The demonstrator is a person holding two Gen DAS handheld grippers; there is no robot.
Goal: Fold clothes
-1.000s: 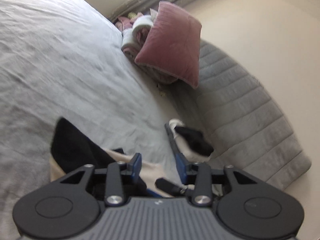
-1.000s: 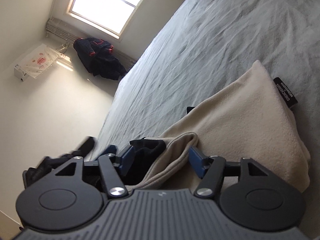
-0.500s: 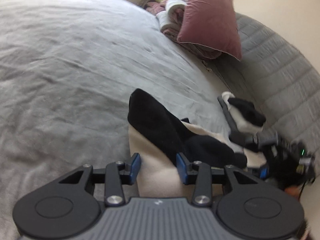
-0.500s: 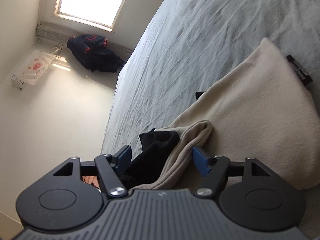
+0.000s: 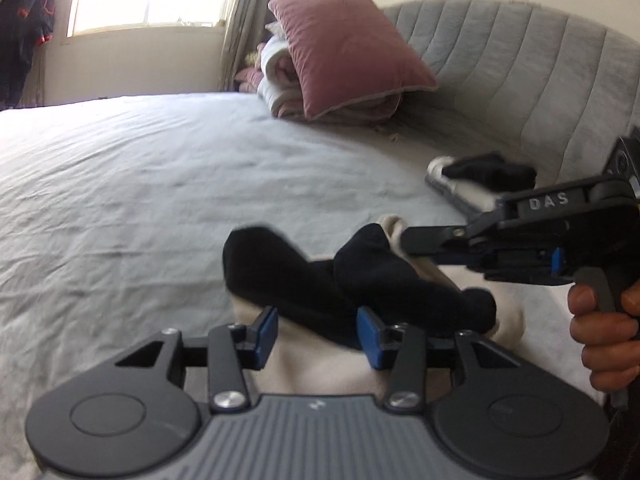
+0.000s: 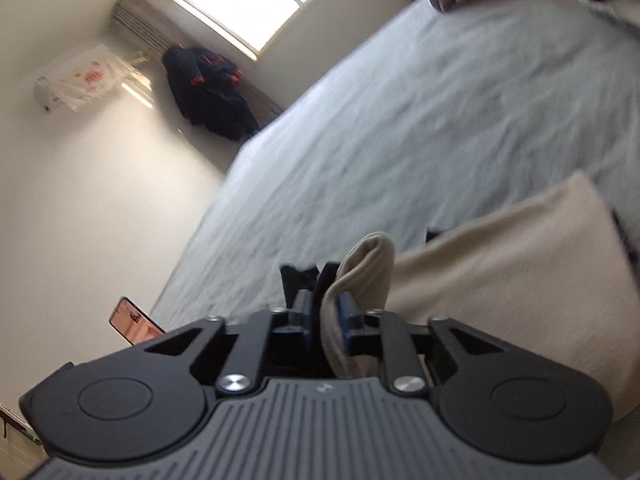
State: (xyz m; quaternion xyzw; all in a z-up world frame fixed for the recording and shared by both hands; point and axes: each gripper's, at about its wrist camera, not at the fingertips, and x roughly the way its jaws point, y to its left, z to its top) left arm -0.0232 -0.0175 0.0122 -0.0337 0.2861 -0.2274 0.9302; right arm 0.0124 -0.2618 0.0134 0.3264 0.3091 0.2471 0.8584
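1. A wide bed with a pale grey-blue sheet fills most of both views; a grey padded headboard runs along its far edge, with a dusty-pink cushion leaning on rolled bedding at the far corner.
2. A cream and black garment lies bunched at the near edge of the bed, its black part heaped on top of the cream cloth.
3. The right gripper has just closed, and its blue pads now pinch a rolled cream fold of the garment, with black fabric beside it.
4. The left gripper stands partly spread, having opened slightly in the last moment. Black cloth lies between its blue pads, but they do not appear to press on it.
5. A small folded black and white item rests near the headboard, well apart.
6. The step appears to be taking hold of the garment to spread it. Doing this well likely means the left gripper closing on a single edge, not the heap, then both lifting evenly.
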